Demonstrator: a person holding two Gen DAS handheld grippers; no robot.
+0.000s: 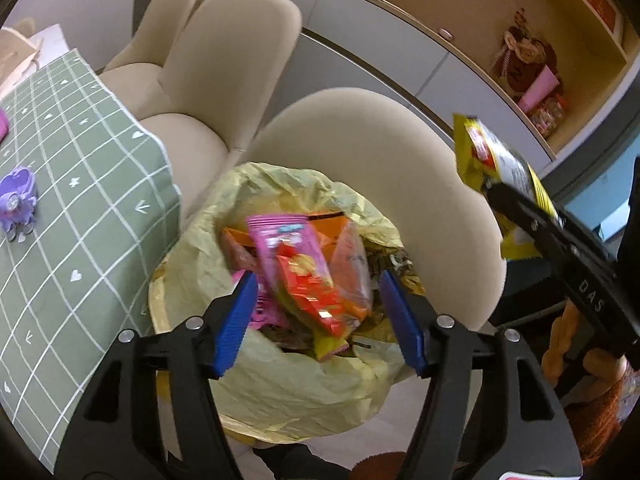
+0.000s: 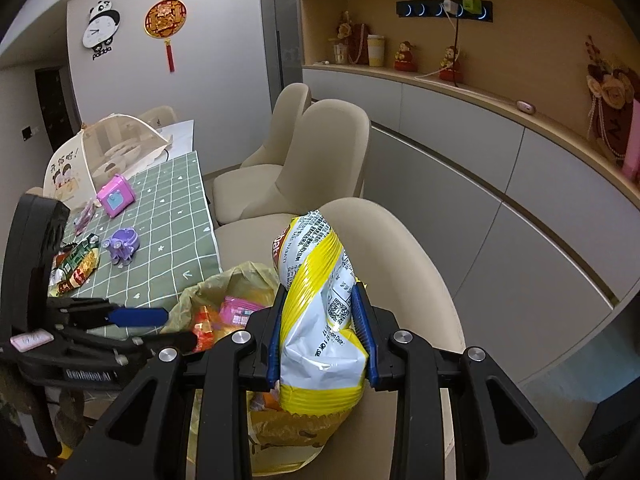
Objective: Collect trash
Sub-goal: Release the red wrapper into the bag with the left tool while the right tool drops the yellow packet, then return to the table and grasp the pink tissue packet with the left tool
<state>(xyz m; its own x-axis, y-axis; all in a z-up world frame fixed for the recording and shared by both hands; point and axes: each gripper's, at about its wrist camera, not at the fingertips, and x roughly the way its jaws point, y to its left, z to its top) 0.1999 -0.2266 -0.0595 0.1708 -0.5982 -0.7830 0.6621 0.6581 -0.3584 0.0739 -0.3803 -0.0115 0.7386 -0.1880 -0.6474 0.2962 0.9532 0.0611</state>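
A bin lined with a yellow bag (image 1: pixel 280 392) stands on the floor beside the table; it also shows in the right wrist view (image 2: pixel 208 292). It holds several wrappers, a pink one (image 1: pixel 276 236) and a red one (image 1: pixel 312 292) on top. My left gripper (image 1: pixel 320 320) is open and empty just above the bin's mouth; in the right wrist view (image 2: pixel 160 326) it reaches in from the left. My right gripper (image 2: pixel 322 336) is shut on a yellow and white snack bag (image 2: pixel 320 280), held above the bin's right side. That bag shows at the right of the left wrist view (image 1: pixel 492 160).
A table with a green checked cloth (image 2: pixel 168 232) carries more wrappers (image 2: pixel 76 268), a purple toy (image 2: pixel 122 246), a pink box (image 2: pixel 116 196) and a mesh food cover (image 2: pixel 104 148). Beige chairs (image 1: pixel 360 148) stand right behind the bin. Cabinets and shelves (image 2: pixel 500 176) run along the right.
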